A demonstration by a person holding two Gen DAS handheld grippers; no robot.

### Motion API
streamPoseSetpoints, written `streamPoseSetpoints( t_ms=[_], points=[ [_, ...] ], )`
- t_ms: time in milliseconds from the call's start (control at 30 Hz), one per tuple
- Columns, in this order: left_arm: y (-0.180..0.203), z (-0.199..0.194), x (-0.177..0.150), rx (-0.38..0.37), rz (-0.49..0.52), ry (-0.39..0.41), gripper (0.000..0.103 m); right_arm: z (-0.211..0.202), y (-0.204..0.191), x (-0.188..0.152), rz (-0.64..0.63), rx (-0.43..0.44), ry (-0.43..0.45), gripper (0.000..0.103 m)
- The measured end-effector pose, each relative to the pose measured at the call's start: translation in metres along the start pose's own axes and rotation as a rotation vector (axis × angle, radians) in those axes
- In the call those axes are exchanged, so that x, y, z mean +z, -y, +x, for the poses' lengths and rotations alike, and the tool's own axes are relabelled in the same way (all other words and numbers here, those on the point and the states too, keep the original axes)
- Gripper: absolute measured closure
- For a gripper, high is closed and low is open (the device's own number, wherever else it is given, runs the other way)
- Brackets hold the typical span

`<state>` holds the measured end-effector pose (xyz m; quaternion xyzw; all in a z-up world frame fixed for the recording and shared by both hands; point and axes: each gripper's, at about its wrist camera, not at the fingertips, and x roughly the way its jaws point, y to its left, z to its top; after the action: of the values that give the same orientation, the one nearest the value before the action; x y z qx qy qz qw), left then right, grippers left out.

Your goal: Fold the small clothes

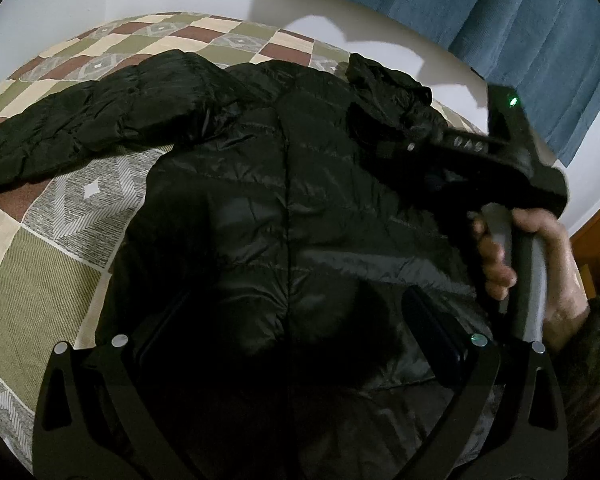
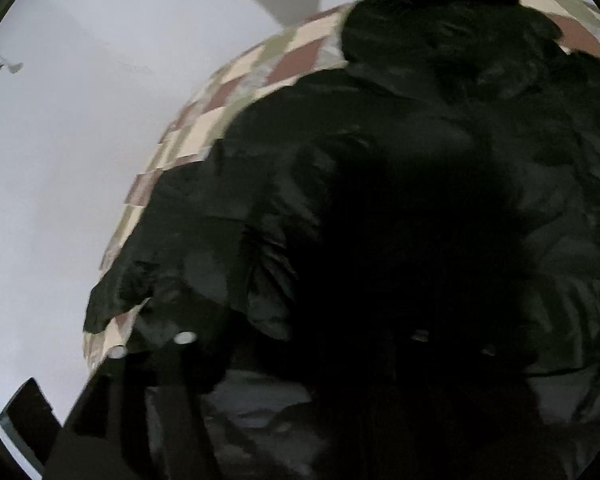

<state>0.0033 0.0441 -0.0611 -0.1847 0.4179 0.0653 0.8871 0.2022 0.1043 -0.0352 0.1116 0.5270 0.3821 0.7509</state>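
Black jacket (image 1: 284,200) on patchwork quilt (image 1: 40,280) — left fingers (image 1: 292,344) wide, right fingers' (image 1: 384,140) gap indiscernible.

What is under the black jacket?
The jacket lies on a patchwork quilt, visible around its edges. Whatever lies directly beneath the body is covered and cannot be seen.

Patchwork-covered bed (image 1: 52,264) with black puffer jacket (image 1: 284,208) spread flat on it.

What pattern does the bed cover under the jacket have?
The bed cover is patchwork: cream, olive, brown and grey squares, clearest in the left wrist view.
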Motion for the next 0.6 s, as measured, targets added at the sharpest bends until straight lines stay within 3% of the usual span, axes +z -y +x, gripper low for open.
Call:
streamPoseSetpoints(
  t_ms=[100, 267, 433, 600],
  points=[
    [-0.001, -0.001, 0.0, -0.002, 0.002, 0.001, 0.002, -0.026, -0.006, -0.009, 0.0, 0.059, 0.045, 0.041],
    [-0.002, -0.004, 0.001, -0.009, -0.006, 0.005, 0.002, -0.093, 0.001, -0.036, -0.042, 0.041, 0.113, 0.034],
    [-0.004, -0.008, 0.004, -0.011, -0.02, 0.007, 0.002, -0.167, 0.049, -0.071, -0.005, -0.046, 0.182, 0.032],
    [-0.014, -0.019, 0.005, 0.004, -0.04, 0.025, 0.002, -0.236, 0.126, -0.116, 0.126, -0.174, 0.249, 0.032]
  ],
)
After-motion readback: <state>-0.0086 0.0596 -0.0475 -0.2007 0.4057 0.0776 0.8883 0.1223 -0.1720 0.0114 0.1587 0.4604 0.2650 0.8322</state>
